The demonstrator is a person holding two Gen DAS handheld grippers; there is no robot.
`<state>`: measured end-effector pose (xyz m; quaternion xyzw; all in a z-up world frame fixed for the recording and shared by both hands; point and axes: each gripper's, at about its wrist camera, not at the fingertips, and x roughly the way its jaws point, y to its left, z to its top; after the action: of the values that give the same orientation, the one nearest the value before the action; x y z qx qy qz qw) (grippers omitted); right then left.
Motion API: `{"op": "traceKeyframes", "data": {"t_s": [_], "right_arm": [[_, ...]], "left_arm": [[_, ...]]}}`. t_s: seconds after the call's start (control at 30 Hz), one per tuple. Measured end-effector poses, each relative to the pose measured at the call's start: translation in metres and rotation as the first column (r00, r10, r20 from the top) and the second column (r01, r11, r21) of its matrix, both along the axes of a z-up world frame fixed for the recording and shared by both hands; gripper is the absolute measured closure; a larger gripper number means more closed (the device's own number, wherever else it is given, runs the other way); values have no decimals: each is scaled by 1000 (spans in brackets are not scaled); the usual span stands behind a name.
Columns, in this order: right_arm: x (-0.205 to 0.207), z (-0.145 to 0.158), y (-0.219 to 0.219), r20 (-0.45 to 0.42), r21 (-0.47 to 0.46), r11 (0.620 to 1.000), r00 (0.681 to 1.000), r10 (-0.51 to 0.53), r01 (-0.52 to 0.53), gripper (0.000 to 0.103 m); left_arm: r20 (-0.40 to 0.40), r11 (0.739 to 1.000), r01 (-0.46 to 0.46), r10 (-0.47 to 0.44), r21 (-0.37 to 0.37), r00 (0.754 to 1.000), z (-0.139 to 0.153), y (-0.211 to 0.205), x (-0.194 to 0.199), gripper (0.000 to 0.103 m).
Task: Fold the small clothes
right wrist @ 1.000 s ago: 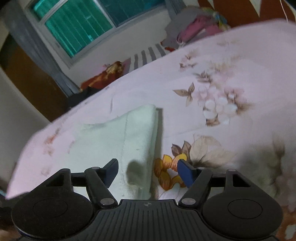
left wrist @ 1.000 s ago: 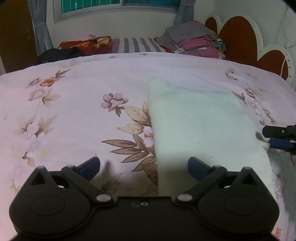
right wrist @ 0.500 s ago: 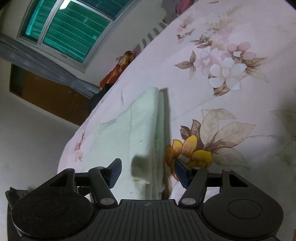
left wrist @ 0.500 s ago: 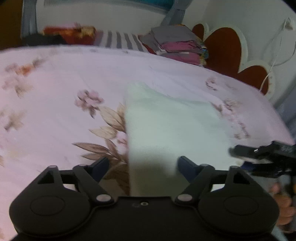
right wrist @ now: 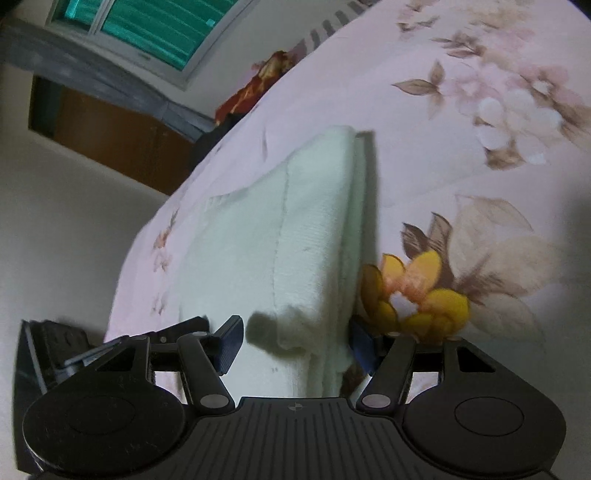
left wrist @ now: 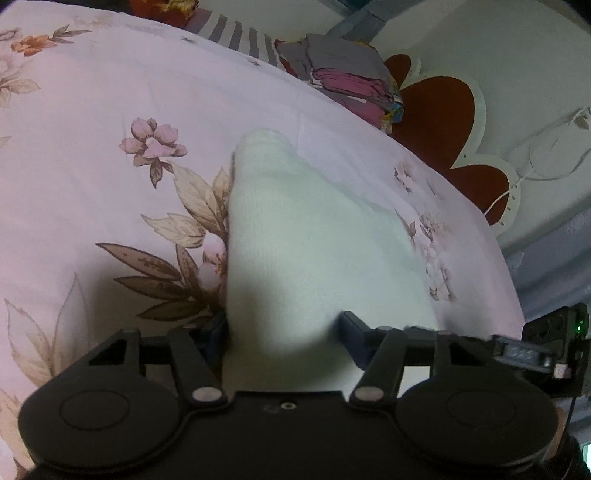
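The cloth [left wrist: 303, 240] looked soft, light and floppy; both grippers' fingers [left wrist: 349, 325] [right wrist: 231, 341] were closing around its near corners, not yet pinching.

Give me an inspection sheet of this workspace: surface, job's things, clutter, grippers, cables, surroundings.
Surface: bed with a pink flowered sheet, smooth around the work.
Job's things: one pale green folded cloth lying flat near the bed's edge, layered edge on one side.
Clutter: stack of folded clothes and a striped pillow at the far end.
Grippers: left gripper and right gripper each straddle a near corner of the cloth, closing; pads not yet pressing it.
Cables: white cord hanging on the wall past the headboard.
Surroundings: window with grey curtain, brown door.
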<state>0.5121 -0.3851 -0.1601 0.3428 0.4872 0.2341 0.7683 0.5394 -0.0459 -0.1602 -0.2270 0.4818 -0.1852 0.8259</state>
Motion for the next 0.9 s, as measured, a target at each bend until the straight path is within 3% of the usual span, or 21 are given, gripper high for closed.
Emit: {"op": "traceKeyframes", "data": {"t_s": [0.1, 0.2, 0.27, 0.37, 0.7, 0.9], "right_arm": [[5, 1, 11, 6, -54, 999, 1000, 7, -6, 59], [4, 12, 31, 47, -172, 984, 998, 45, -36, 65], [-3, 25, 50, 104, -293, 954, 990, 97, -62, 68], [-14, 43, 66, 165, -380, 923, 978, 126, -55, 71], [-47, 78, 117, 239, -420, 907, 963, 126, -14, 72], [-51, 95, 194, 262, -418, 908, 952, 157, -35, 72]], "left_arm": [[13, 999, -1, 1, 50, 1000, 3, -10, 1, 55], [90, 987, 21, -35, 157, 995, 18, -26, -6, 72], [139, 979, 29, -58, 201, 989, 26, -32, -13, 75], [165, 974, 41, -79, 225, 983, 34, -31, -19, 76], [237, 970, 36, -94, 239, 967, 70, 28, -42, 76], [245, 971, -7, -53, 239, 968, 80, 97, -62, 76]]}}
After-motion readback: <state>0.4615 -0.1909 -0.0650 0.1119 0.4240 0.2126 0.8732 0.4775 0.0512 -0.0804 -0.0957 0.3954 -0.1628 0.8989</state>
